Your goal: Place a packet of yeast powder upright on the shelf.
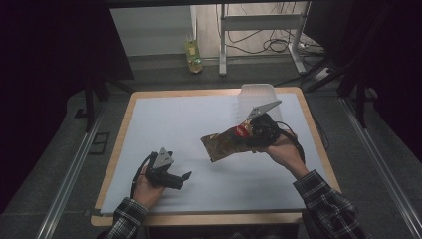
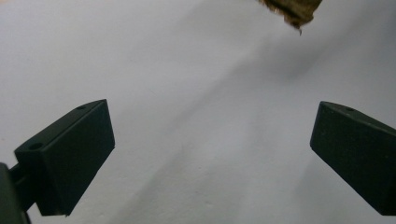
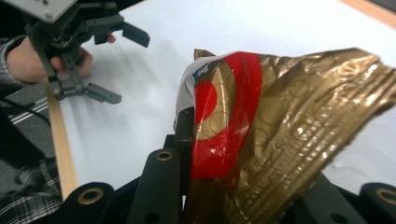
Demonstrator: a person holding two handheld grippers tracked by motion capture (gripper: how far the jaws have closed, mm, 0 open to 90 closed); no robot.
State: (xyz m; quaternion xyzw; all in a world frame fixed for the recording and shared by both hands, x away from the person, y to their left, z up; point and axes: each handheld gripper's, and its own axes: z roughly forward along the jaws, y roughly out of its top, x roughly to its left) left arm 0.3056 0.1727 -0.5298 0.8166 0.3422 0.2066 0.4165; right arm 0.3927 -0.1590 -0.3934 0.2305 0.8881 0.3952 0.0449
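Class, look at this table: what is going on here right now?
A person works at a white-covered table with a gripper in each hand. The right gripper is shut on a gold snack bag, held up off the table. The left gripper, jaws wide open and empty, sits low near the table's front edge.

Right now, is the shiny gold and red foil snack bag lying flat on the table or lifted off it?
Lifted. The right gripper is shut on the gold and red foil snack bag, whose free end hangs above its shadow on the white table.
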